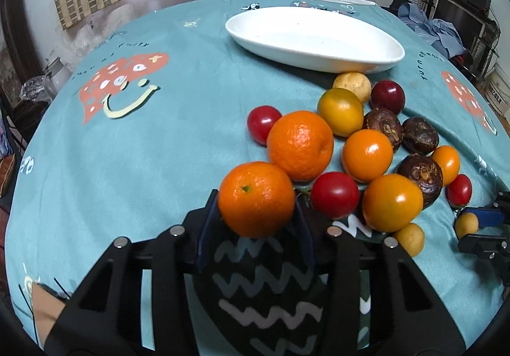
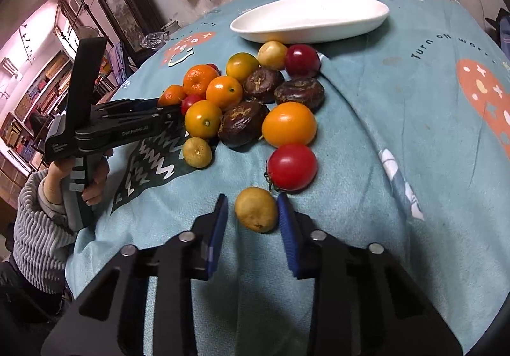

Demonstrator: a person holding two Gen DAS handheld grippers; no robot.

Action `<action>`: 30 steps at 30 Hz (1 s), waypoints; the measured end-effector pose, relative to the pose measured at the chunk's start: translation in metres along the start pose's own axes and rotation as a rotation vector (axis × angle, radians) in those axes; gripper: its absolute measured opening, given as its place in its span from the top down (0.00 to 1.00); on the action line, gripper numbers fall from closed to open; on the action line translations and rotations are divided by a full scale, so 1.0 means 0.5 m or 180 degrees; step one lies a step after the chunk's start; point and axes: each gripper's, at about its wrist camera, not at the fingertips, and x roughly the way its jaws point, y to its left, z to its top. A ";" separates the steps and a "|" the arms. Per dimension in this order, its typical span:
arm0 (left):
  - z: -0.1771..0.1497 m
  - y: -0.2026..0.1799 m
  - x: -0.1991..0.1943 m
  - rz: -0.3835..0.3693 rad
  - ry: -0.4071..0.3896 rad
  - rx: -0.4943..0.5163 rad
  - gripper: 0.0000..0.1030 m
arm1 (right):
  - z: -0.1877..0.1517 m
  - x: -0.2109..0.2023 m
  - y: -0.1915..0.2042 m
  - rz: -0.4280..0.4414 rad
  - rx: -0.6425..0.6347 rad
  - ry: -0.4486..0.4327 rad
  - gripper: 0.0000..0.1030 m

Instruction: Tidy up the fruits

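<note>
My left gripper (image 1: 256, 201) is shut on an orange mandarin (image 1: 256, 198) at the near left of the fruit pile. My right gripper (image 2: 253, 209) is open, its blue pads on either side of a small yellow fruit (image 2: 256, 208) lying on the cloth; the right pad touches it, the left pad stands apart. Behind lie a second mandarin (image 1: 299, 145), orange and yellow tomatoes (image 1: 392, 203), red tomatoes (image 2: 292, 166) and dark brown water chestnuts (image 2: 242, 123). A white oval dish (image 1: 315, 37) stands empty at the back, also in the right wrist view (image 2: 310, 18).
The table wears a teal cloth (image 1: 153, 145) with printed figures and a fold at the right (image 2: 366, 120). The left gripper and the person's hand (image 2: 92, 187) show at the left of the right wrist view. Shelves and furniture stand beyond the table edges.
</note>
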 end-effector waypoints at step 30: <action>0.282 -0.063 0.087 -0.0133 -0.0294 -0.0225 0.42 | 0.348 0.081 -0.134 -0.0524 0.0180 -0.0810 0.64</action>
